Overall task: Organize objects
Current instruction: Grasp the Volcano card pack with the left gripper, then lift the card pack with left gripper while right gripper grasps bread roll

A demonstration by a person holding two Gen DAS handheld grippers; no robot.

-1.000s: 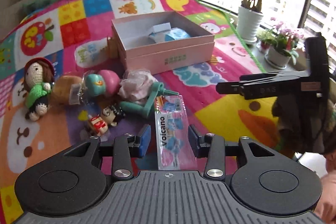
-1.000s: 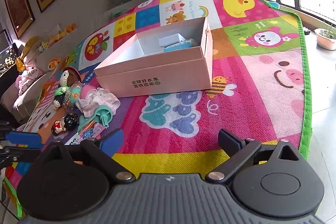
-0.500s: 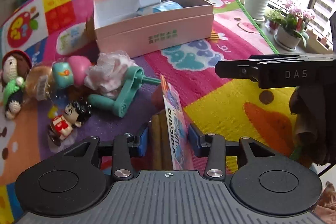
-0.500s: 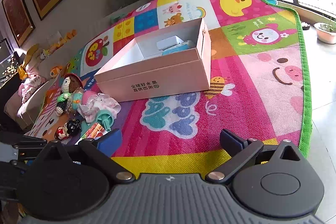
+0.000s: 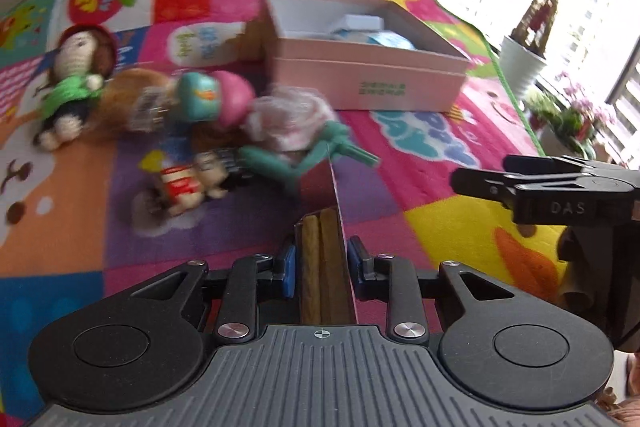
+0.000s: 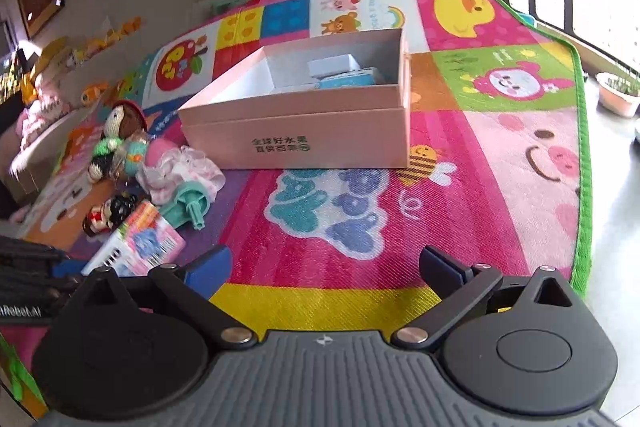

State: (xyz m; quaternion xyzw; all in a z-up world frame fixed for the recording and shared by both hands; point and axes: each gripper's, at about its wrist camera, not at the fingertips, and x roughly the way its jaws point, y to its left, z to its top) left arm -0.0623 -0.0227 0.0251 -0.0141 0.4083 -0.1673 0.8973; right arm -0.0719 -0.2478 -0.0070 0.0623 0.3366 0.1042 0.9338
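Observation:
A flat snack packet (image 5: 326, 267) with brown sticks inside stands edge-on between the blue pads of my left gripper (image 5: 322, 265). Its jaws are closing, and both pads press on the packet's sides. In the right wrist view the same packet (image 6: 138, 247) tilts up off the mat, with the left gripper's black body at the lower left. My right gripper (image 6: 324, 267) hangs open over the mat with nothing between its fingers. In the left wrist view the right gripper (image 5: 480, 187) shows side-on at the right. An open pink box (image 6: 304, 131) holds blue and white packs (image 6: 340, 71).
Toys lie in a cluster left of the box: a crochet doll (image 5: 72, 79), a teal and pink toy (image 5: 216, 99), pink cloth (image 5: 292, 119), a teal handled toy (image 5: 320, 155) and a small figurine (image 5: 192, 183). Potted plants (image 5: 520, 67) stand beyond the mat's green edge (image 6: 580, 147).
The packet, which lay flat with its label up, has turned onto its edge between the left jaws, and the jaws have narrowed on it. The left view rolled. The right gripper barely moved.

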